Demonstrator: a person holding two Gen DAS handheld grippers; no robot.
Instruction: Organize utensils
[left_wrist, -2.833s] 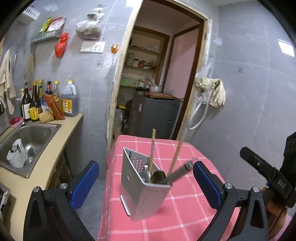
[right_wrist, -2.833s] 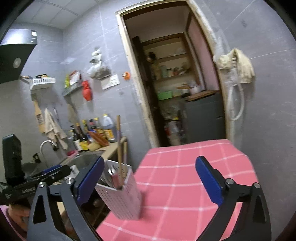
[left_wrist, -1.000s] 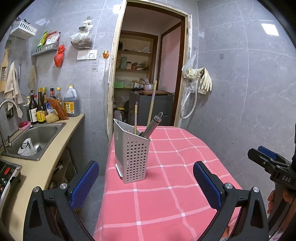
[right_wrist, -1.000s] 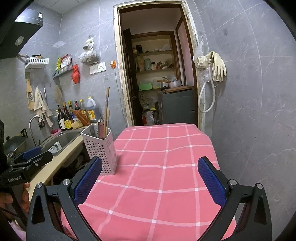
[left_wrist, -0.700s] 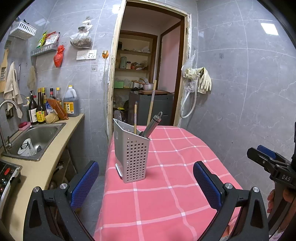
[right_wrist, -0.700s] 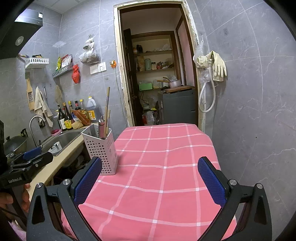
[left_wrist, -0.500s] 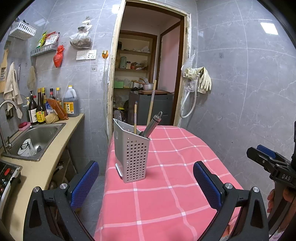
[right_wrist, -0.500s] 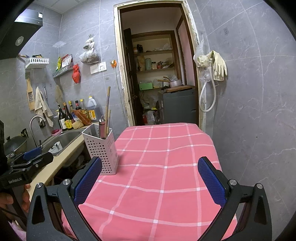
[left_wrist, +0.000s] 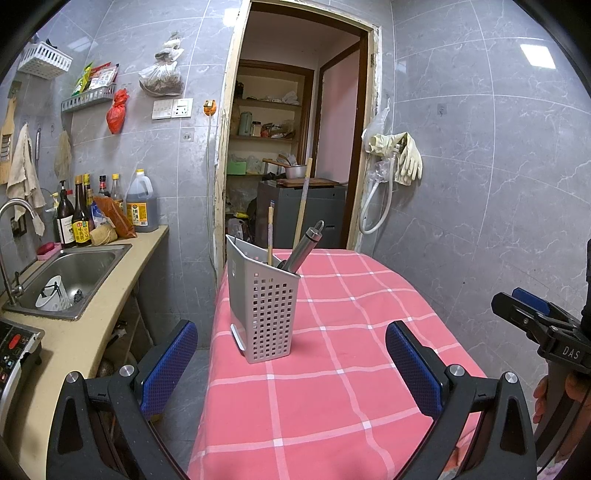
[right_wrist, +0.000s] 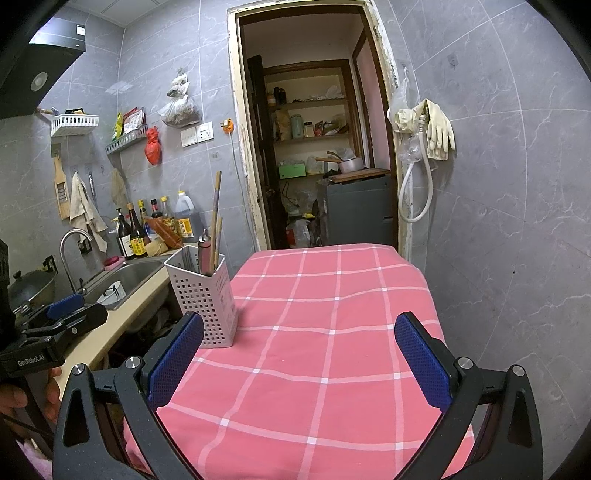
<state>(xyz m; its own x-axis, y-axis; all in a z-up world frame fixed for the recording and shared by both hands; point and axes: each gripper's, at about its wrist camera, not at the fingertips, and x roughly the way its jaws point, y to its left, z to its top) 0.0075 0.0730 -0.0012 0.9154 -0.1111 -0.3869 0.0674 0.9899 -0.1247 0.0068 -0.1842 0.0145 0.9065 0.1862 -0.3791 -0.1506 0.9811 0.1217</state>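
A perforated grey utensil holder (left_wrist: 263, 311) (right_wrist: 202, 300) stands upright near the left edge of the pink checked table (left_wrist: 354, 354) (right_wrist: 332, 332). Out of it stick wooden chopsticks (left_wrist: 303, 202) (right_wrist: 215, 218) and a steel handle (left_wrist: 303, 245) (right_wrist: 204, 252). My left gripper (left_wrist: 291, 363) is open, held back from the holder with nothing between its blue pads. My right gripper (right_wrist: 299, 354) is open too, over the table's near part, with the holder to its left. Each gripper shows at the edge of the other's view, held by a hand.
A counter with a steel sink (left_wrist: 74, 273) (right_wrist: 125, 275), a tap and several bottles (left_wrist: 77, 218) runs along the left. A doorway (left_wrist: 291, 155) opens behind the table onto shelves and a grey cabinet. Rubber gloves (right_wrist: 436, 129) hang on the right wall.
Since 2.8 s ago both grippers have drawn back from the holder, which now looks smaller and upright. Over the last second nothing has visibly moved.
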